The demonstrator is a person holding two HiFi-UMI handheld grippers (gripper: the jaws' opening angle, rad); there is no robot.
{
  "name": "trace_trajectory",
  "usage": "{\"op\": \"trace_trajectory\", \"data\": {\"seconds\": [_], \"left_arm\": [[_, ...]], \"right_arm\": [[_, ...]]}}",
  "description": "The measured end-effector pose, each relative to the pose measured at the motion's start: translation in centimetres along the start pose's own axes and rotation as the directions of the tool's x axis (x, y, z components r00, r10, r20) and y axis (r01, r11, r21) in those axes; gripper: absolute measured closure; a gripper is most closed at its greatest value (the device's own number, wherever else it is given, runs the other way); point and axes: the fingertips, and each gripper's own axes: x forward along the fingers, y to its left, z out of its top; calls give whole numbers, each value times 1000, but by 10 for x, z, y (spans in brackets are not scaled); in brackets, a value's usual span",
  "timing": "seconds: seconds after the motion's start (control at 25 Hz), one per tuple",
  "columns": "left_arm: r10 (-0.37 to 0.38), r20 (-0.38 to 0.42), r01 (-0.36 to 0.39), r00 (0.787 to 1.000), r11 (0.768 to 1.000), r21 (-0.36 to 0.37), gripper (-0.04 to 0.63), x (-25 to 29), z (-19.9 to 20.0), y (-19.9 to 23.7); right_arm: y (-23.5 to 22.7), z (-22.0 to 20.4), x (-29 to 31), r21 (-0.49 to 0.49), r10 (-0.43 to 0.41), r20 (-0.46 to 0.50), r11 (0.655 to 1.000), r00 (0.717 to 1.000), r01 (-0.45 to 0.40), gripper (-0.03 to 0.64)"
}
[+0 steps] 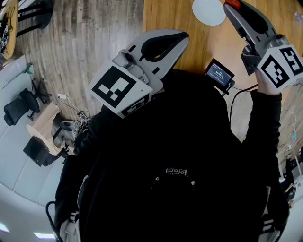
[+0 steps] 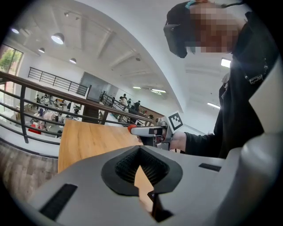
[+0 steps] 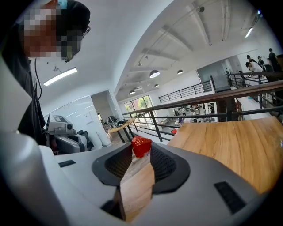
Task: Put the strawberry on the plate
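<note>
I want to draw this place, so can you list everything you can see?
strawberry: one, red, pinched in the right claw
plate: one, white, on the table
table: one, light wood, in front of the person
screen: one, small, black, at the table's near edge
chair: one, black, on the floor at left
left claw: one, grey, shut, empty
right claw: one, grey, shut on the strawberry

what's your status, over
Right gripper shut on strawberry, held up near the plate. Left gripper shut, empty. Nothing seen blocking.
</note>
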Motion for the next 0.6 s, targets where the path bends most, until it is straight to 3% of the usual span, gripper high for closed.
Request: {"op": "trace_trajectory", "data": {"seconds": [0.44,0.6], "left_arm": [[77,-7,-77,997,997,-10,598,-11,-19,-10],[107,0,-107,994,994,-27,598,-21,-11,-5]], "right_arm": [[-29,-42,-2,29,-10,-47,1000,999,12,479],[-32,-38,8,21,-8,-72,1000,997,10,479]]}}
